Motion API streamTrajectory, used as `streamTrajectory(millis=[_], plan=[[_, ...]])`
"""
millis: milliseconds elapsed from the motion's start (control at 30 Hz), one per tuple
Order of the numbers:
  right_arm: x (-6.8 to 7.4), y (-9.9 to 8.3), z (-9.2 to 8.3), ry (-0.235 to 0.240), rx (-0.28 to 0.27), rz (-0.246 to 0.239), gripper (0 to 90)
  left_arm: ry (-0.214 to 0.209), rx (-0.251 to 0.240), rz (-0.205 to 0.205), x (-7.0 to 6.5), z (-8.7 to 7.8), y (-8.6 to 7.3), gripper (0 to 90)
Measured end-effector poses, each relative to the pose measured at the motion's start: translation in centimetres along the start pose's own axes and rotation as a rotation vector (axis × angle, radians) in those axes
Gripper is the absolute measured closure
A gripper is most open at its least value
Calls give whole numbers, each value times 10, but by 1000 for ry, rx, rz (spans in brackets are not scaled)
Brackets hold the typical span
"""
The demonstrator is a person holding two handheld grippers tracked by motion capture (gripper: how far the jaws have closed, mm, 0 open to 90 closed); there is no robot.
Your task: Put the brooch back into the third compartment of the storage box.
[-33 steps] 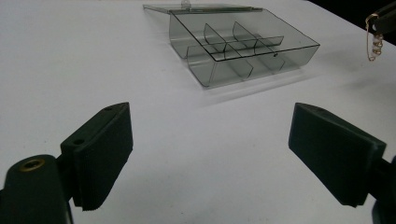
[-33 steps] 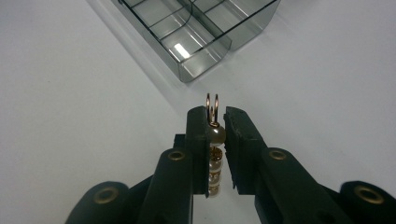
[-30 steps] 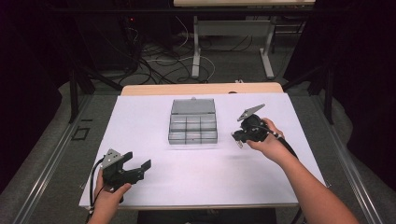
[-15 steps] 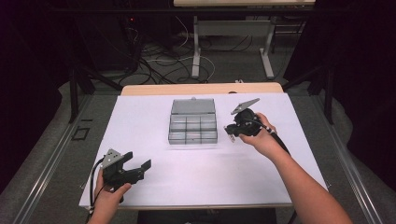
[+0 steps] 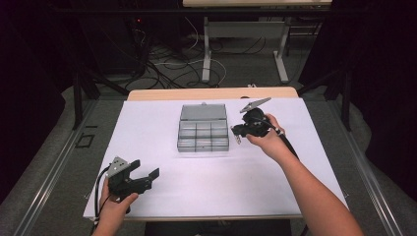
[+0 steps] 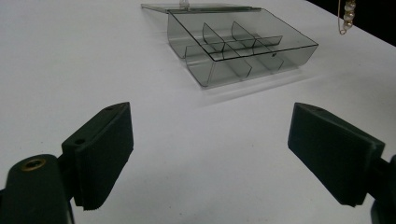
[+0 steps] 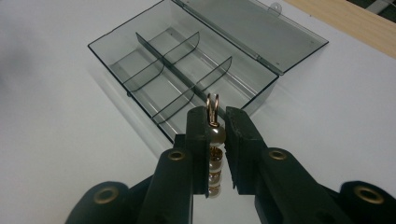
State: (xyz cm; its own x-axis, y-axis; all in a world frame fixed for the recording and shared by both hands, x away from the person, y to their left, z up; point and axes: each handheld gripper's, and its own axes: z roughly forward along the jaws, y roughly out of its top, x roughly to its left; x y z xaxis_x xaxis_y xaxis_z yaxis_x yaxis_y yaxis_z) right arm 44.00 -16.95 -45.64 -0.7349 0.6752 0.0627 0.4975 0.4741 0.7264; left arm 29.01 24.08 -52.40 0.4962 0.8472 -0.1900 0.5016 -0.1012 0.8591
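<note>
A clear grey divided box (image 5: 203,134) (image 6: 243,49) (image 7: 187,74) stands open in the middle of the white table, its lid laid back flat. My right gripper (image 5: 237,132) (image 7: 217,135) hovers just to the right of the box, shut on a beaded earring (image 7: 215,154) with pearl-like beads and a copper hook (image 7: 212,109). The earring (image 6: 346,16) also hangs at the top right of the left gripper view. My left gripper (image 5: 142,174) (image 6: 210,154) rests near the table's front left, open, with nothing between its jaws.
The white sheet (image 5: 206,172) covers the table, with a strip of wooden top (image 5: 211,93) showing at the far edge. Beyond the table are metal legs (image 5: 206,49) and tangled cables (image 5: 162,64) on a dark floor.
My right gripper has moved left and away from the person, up to the box's right side, carrying the earring. The left gripper has stayed put.
</note>
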Motion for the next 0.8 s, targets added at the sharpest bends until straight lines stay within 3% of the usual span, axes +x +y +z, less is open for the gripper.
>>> streamTrajectory(millis=[300,367,800], plan=[[-2,9,8,6,-42,71,803,-3,1,0,1,0,0,144],[-1,11,8,3,-23,86,804,-3,0,0,1,0,0,144],[-8,19,17,-15,-58,128,803,-3,-6,-7,1,-1,1,144]])
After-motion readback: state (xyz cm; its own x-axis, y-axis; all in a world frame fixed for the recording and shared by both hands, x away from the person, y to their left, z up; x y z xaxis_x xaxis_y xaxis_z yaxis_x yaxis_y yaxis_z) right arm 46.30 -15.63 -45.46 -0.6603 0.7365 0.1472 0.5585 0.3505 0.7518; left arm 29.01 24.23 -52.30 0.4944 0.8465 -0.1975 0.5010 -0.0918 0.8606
